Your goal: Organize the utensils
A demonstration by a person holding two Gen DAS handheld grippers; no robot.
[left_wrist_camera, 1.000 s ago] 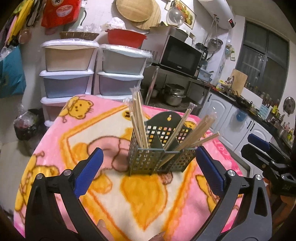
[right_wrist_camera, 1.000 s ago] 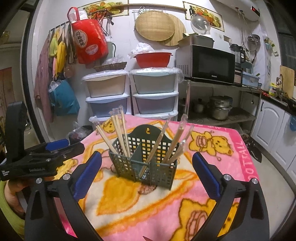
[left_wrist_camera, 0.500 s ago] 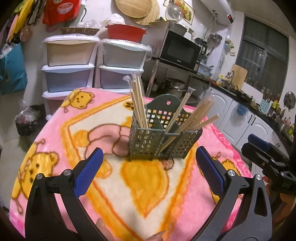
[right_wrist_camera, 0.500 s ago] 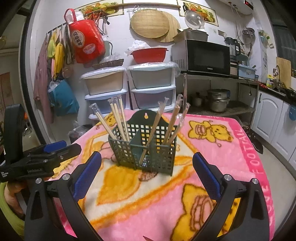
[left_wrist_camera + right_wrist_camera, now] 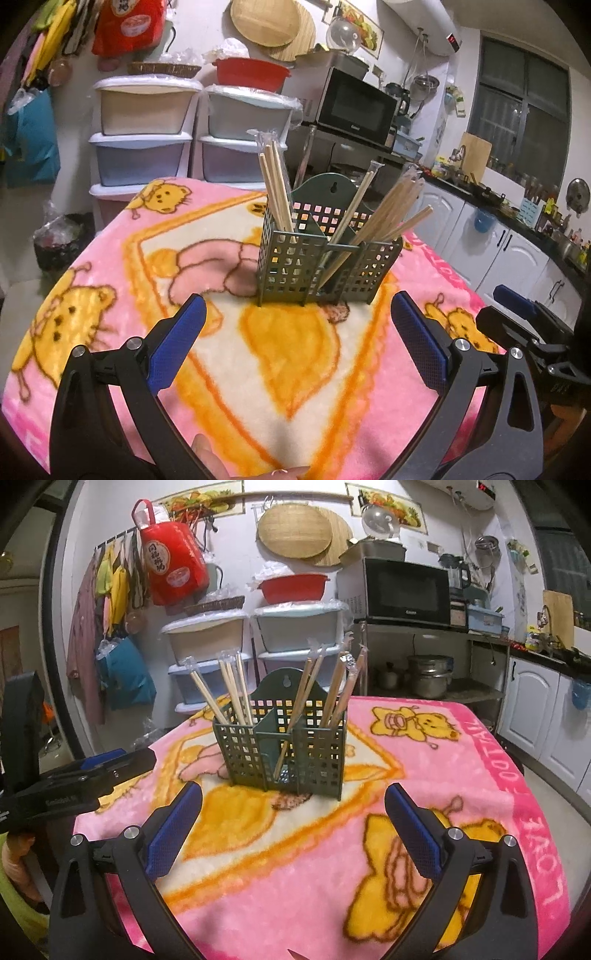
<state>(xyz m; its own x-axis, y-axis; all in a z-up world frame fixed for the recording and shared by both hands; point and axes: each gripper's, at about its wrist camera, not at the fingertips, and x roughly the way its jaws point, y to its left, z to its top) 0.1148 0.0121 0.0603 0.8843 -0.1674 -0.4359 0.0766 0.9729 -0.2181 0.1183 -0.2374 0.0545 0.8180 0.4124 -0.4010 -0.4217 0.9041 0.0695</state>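
Left tool point(image 5: 295, 347) hangs released over the bench point(image 5: 110, 266), its blue-padded fingers point(image 5: 173, 349) spread wide with nothing between them. Ahead of it, near the middle of the pink cartoon blanket point(image 5: 303, 369), stands the green lattice utensil holder point(image 5: 325, 269), upright. Wooden chopsticks point(image 5: 275, 188) stand nearly straight in its left compartment; more chopsticks lean rightward out of the other compartments, some apparently in clear sleeves, though the blur makes that hard to confirm. At the right edge of this view the right tool point(image 5: 517, 314) shows side-on.

From the right wrist, the right tool point(image 5: 293, 830) is likewise released, pads point(image 5: 413, 834) well apart and bare. The utensil holder point(image 5: 284, 753) sits just beyond the fingertips on the blanket point(image 5: 295, 867), chopsticks point(image 5: 236, 690) fanning from its compartments. The left tool point(image 5: 96, 771) reaches in from the left. Behind, stacked drawers point(image 5: 207, 657) and a microwave point(image 5: 402, 590) line the wall.
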